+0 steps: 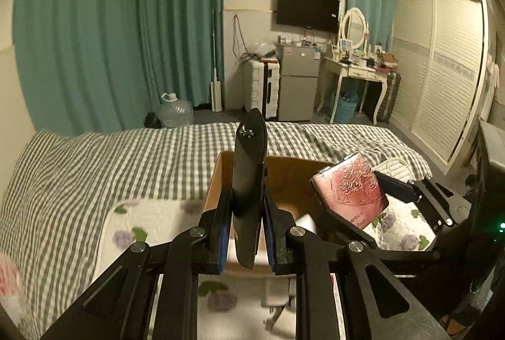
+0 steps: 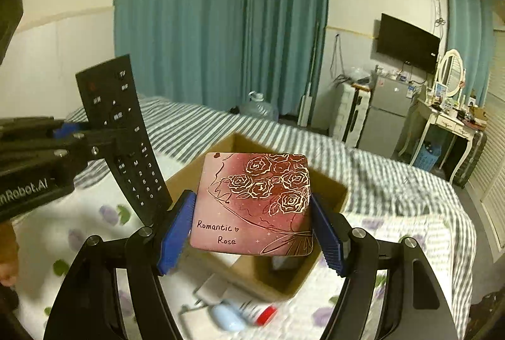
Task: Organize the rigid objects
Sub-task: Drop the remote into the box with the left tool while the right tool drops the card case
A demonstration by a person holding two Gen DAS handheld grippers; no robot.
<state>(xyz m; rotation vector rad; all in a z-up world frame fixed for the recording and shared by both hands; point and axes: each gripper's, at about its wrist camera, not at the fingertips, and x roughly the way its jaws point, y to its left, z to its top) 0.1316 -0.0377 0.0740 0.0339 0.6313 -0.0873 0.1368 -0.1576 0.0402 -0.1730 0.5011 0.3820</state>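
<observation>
Item 1, cardboard box: open-topped, sitting on the floral quilt spread over the checked bed. I take it as the landmark and, in my judgement, the destination.

Item 2, remote control: black, clamped edge-on between my left tongs. Its long axis stands nearly upright, and its top end rises over the near-left wall of the box.

Item 3, rose tin: a pink rectangular case (lettered "Romantic Rose"), clamped by its two side edges in my right tongs. It is held face-up and tilted, directly above the box mouth.

Item 4, loose pieces: a pale blue object and a red-capped one on the quilt, just in front of the box's near wall. They are blurred, so not identified further.

Relation governing the coming move: the tin already hangs over the opening, so the right side is the nearer one and needs only to descend. The remote sits at the left rim and, as I judge it, must shift rightward and be laid over lengthwise to fit.
</observation>
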